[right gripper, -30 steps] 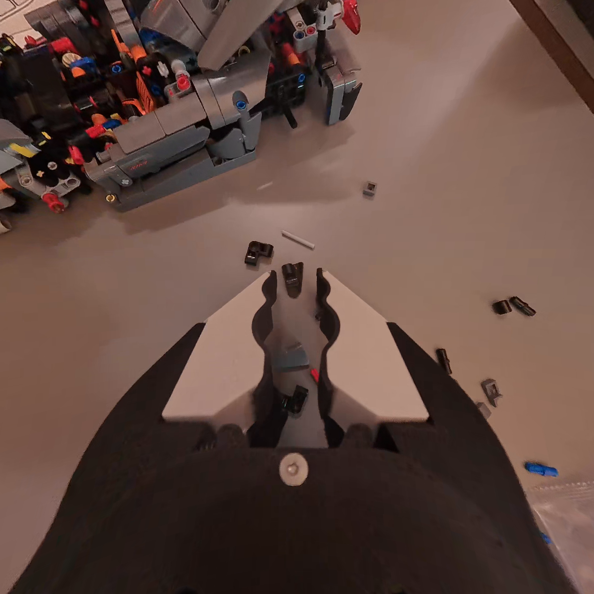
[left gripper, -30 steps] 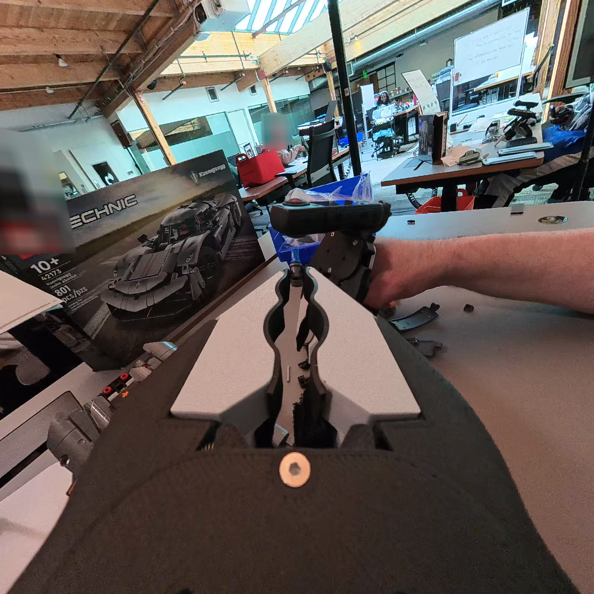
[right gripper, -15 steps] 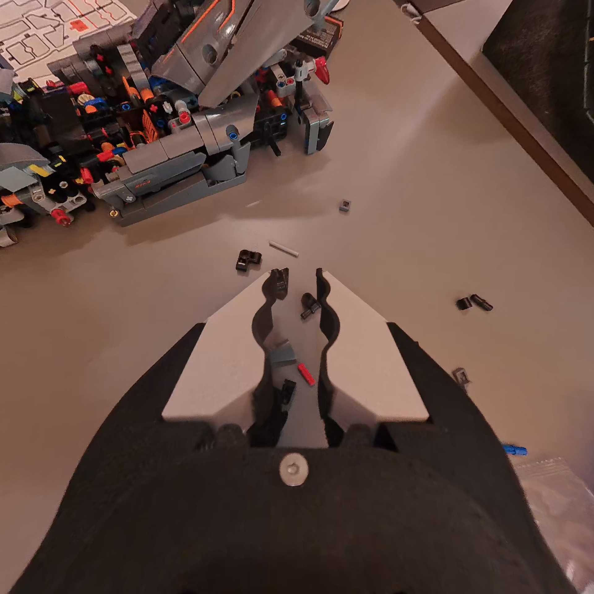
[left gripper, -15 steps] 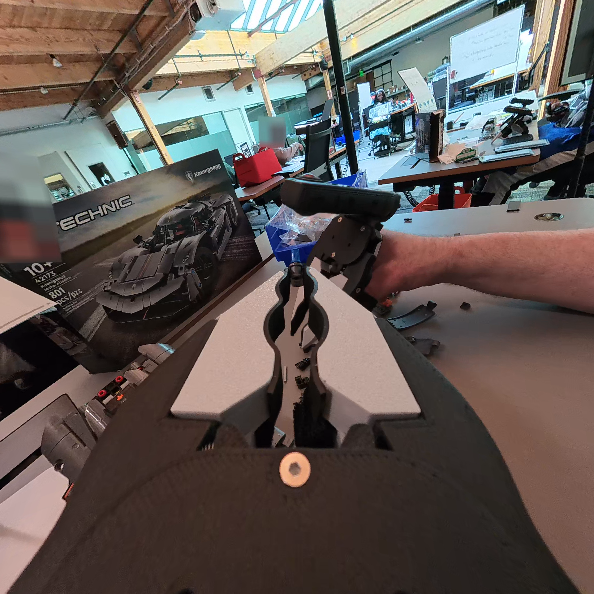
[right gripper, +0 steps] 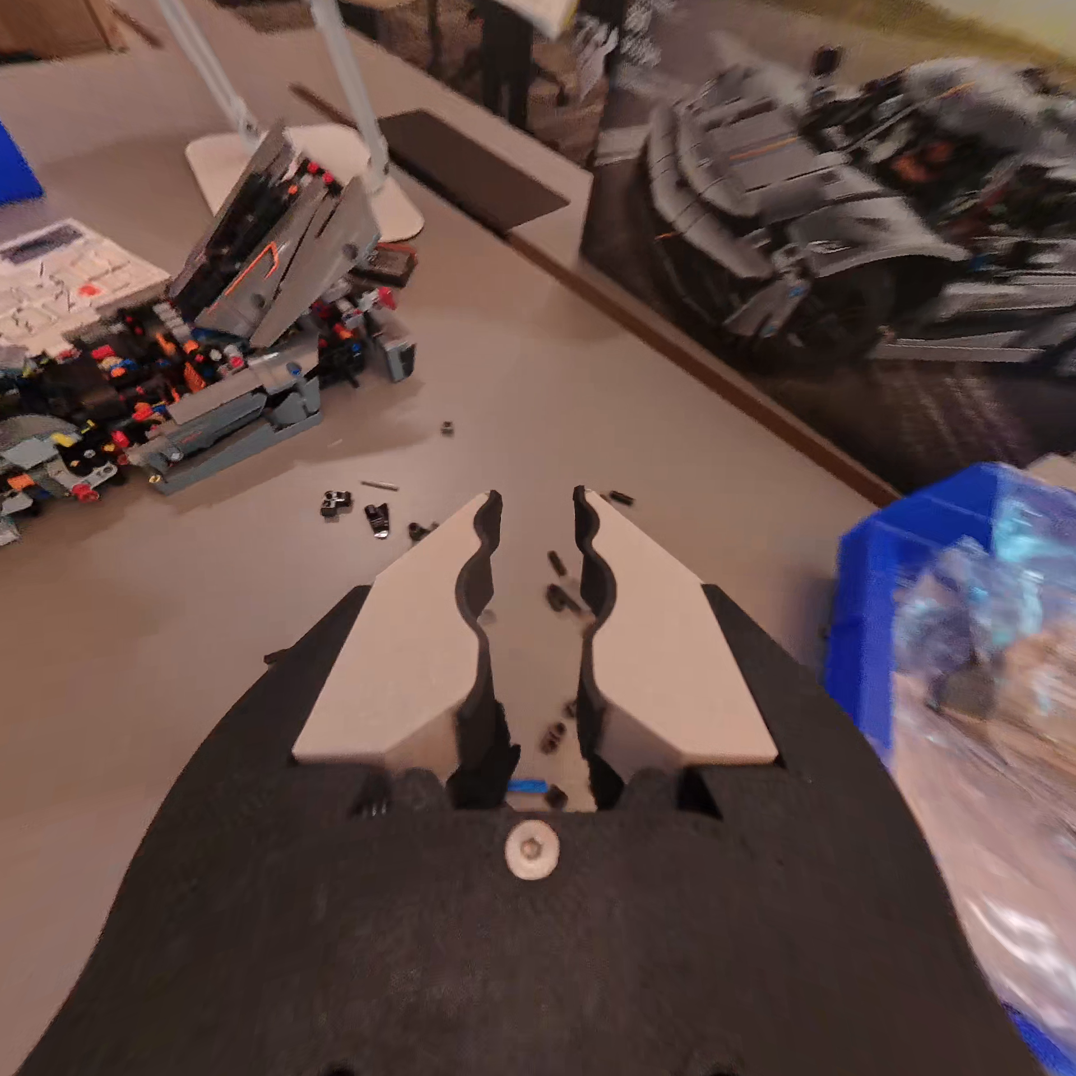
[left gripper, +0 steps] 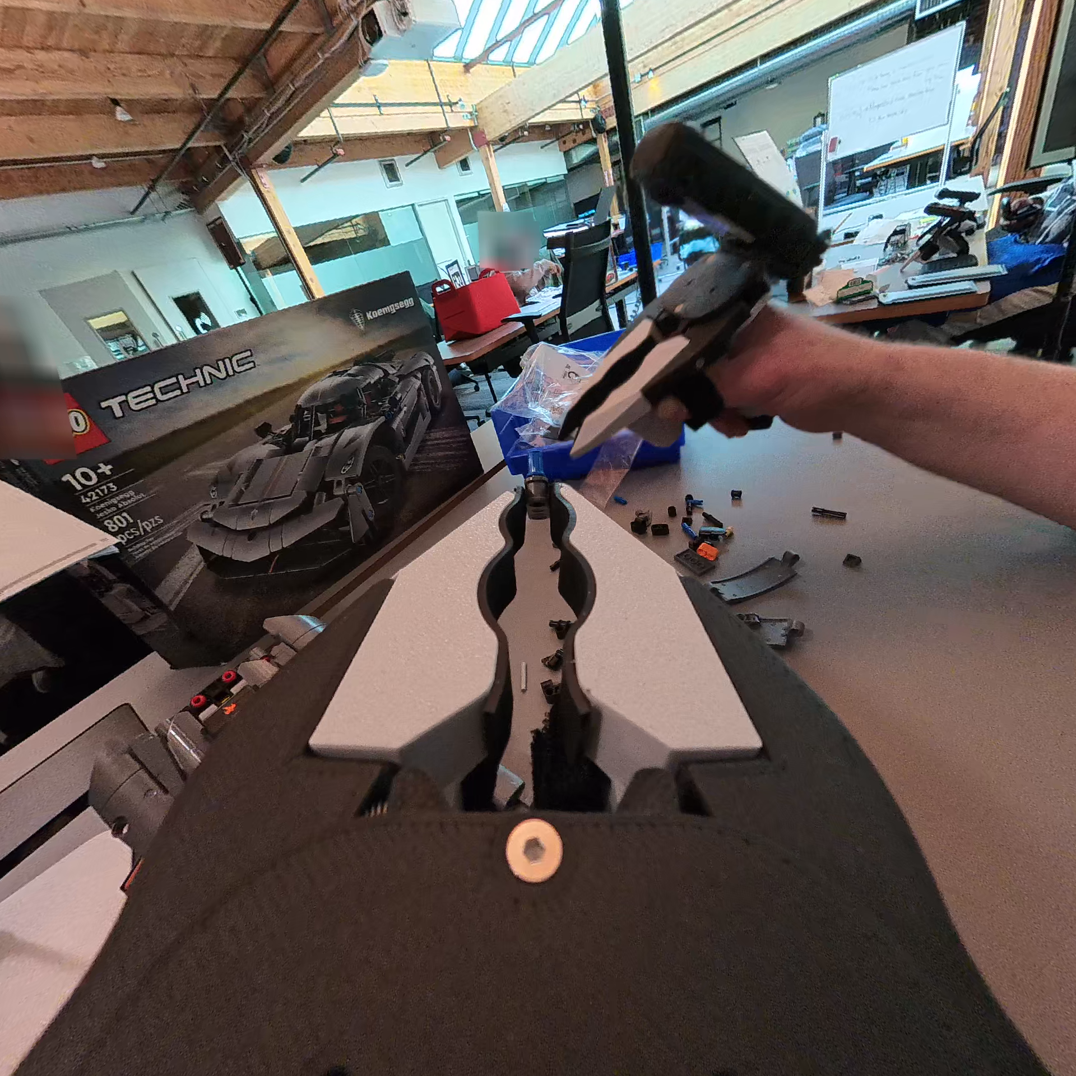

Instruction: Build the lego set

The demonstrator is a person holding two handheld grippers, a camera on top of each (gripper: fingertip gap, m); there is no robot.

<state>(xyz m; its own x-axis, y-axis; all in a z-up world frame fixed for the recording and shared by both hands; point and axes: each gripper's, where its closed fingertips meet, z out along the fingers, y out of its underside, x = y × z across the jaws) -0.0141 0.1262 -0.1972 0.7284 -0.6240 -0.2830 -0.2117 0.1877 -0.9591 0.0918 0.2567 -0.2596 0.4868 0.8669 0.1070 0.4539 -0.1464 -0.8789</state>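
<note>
Two tongs [left gripper: 536,502] [right gripper: 534,495], one blue bin [right gripper: 908,588].

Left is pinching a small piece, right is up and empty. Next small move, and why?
Probably bring the right gripper down to a loose black pin on the table: its jaws are open and empty, while the left gripper holds a small grey-and-blue piece.

- Half-built grey car model [right gripper: 233,361], orange and red bits showing, resting on worktop [right gripper: 174,582], rear panel tilted up.
- Small black pins [right gripper: 372,515] scattered nearby.
- Blue-tipped pin [left gripper: 534,483] pinched upright.
</note>
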